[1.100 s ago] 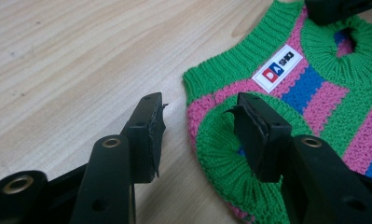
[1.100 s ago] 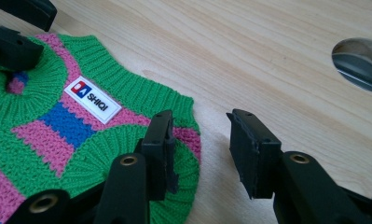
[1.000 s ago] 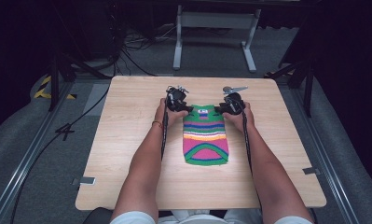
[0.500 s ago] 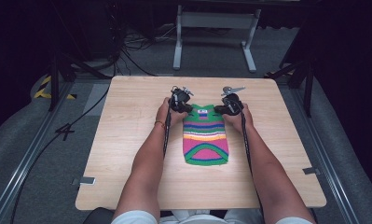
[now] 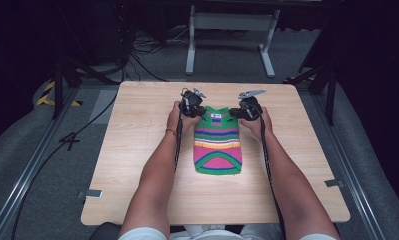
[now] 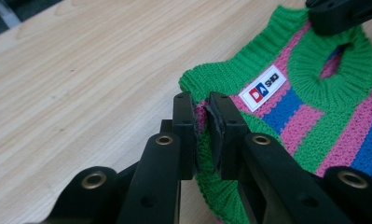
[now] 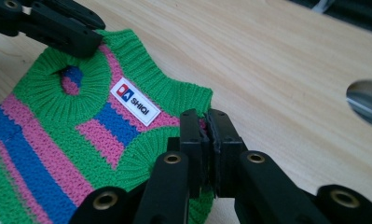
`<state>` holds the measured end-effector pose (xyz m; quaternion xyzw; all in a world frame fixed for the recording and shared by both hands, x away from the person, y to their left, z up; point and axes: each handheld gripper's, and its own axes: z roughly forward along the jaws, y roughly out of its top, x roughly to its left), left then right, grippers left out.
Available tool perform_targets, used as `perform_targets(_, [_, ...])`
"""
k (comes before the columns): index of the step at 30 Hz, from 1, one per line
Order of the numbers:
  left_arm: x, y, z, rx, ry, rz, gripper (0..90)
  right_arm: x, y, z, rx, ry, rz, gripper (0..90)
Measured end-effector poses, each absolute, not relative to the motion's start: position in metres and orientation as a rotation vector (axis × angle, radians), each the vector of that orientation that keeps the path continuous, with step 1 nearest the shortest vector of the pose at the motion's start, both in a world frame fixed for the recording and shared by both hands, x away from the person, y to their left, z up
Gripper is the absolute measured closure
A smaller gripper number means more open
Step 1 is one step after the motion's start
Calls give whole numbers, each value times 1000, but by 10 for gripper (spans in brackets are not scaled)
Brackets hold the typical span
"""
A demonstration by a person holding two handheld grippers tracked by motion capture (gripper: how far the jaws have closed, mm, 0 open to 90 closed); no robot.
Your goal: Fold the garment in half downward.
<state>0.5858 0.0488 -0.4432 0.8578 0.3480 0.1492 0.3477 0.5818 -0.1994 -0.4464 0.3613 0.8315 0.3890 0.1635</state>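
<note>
Pinching the far shoulder corners of the striped sweater (image 5: 218, 140) in my clamped left gripper (image 6: 202, 123) and right gripper (image 7: 206, 135), I had its length running toward me.

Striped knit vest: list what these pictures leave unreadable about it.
- Striped knit vest underside: against the table, high view.
- White label: too small to read in the high view.
- Pinched shoulder edges: covered by the left gripper and right gripper jaws.
- Hem: cut off in both gripper views.
</note>
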Motion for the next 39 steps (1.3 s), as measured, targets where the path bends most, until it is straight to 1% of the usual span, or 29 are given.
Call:
perform_targets(3, [581,55,-434,2228,866,429,832,577,-197,-435,970,2368,1166,858])
perform_targets(8, [572,59,-425,2231,820,447,832,566,-195,-422,882,2371,1217,858])
perform_targets(11, [563,63,-418,2245,787,453,831,560,-195,-418,847,2377,1240,858])
perform_targets(17, [539,69,-416,2262,692,465,830,538,-201,-414,751,2398,1305,858])
perform_targets(21, [535,66,-419,2292,661,487,831,528,-205,-416,728,2411,1303,859])
perform_targets(25, [541,61,-420,2304,666,498,832,530,-206,-417,744,2409,1285,859])
perform_targets(30, [557,52,-416,2307,701,521,831,545,-204,-417,770,2398,1233,859])
perform_targets(31, [563,51,-411,2297,713,540,831,552,-204,-415,789,2381,1230,858])
perform_targets(34, [567,51,-403,2283,719,573,831,558,-203,-409,790,2366,1231,858])
perform_targets(38, [564,53,-393,2272,703,596,828,559,-202,-398,768,2342,1247,858])
perform_targets(39, [560,57,-387,2258,691,591,828,557,-202,-389,748,2323,1275,858])
